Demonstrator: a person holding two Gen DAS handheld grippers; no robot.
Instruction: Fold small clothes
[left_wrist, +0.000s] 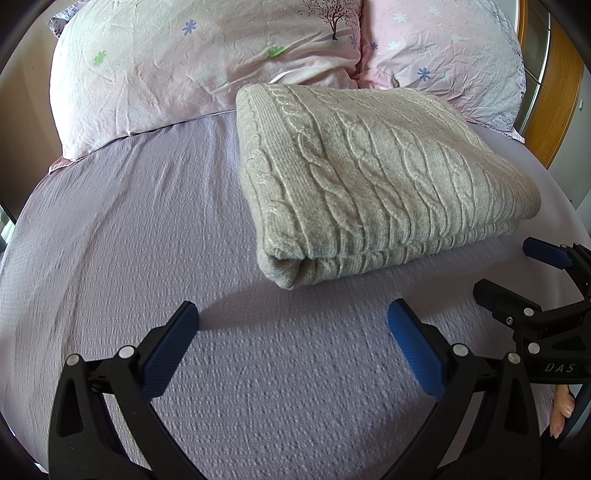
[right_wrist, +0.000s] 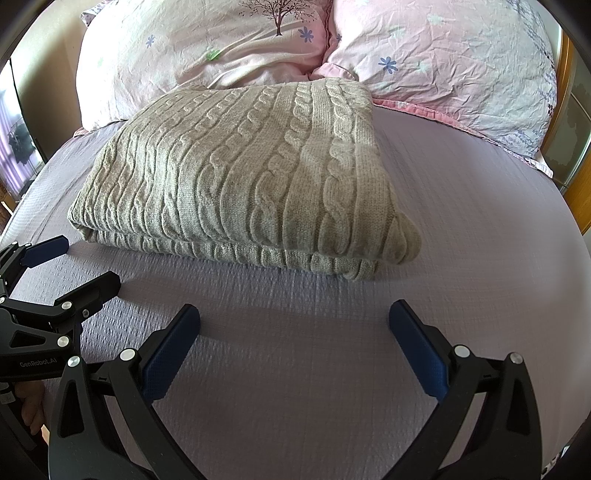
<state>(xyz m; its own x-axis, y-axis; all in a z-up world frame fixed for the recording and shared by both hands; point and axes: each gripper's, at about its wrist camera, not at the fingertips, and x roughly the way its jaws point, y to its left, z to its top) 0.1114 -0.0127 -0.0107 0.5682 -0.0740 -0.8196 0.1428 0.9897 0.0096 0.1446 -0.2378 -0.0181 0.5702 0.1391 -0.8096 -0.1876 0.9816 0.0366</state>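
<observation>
A beige cable-knit sweater (left_wrist: 373, 177) lies folded into a thick rectangle on the lilac bedsheet (left_wrist: 147, 229), just in front of the pillows. It also shows in the right wrist view (right_wrist: 251, 173). My left gripper (left_wrist: 293, 321) is open and empty, hovering over the sheet a little short of the sweater's near left corner. My right gripper (right_wrist: 293, 321) is open and empty, short of the sweater's near edge. The right gripper shows at the right edge of the left wrist view (left_wrist: 517, 269). The left gripper shows at the left edge of the right wrist view (right_wrist: 77, 266).
Two pink flowered pillows (left_wrist: 207, 62) (left_wrist: 454, 51) lie against the head of the bed behind the sweater. A wooden headboard (left_wrist: 554, 92) stands at the far right. The lilac bedsheet (right_wrist: 461, 229) spreads around the sweater on both sides.
</observation>
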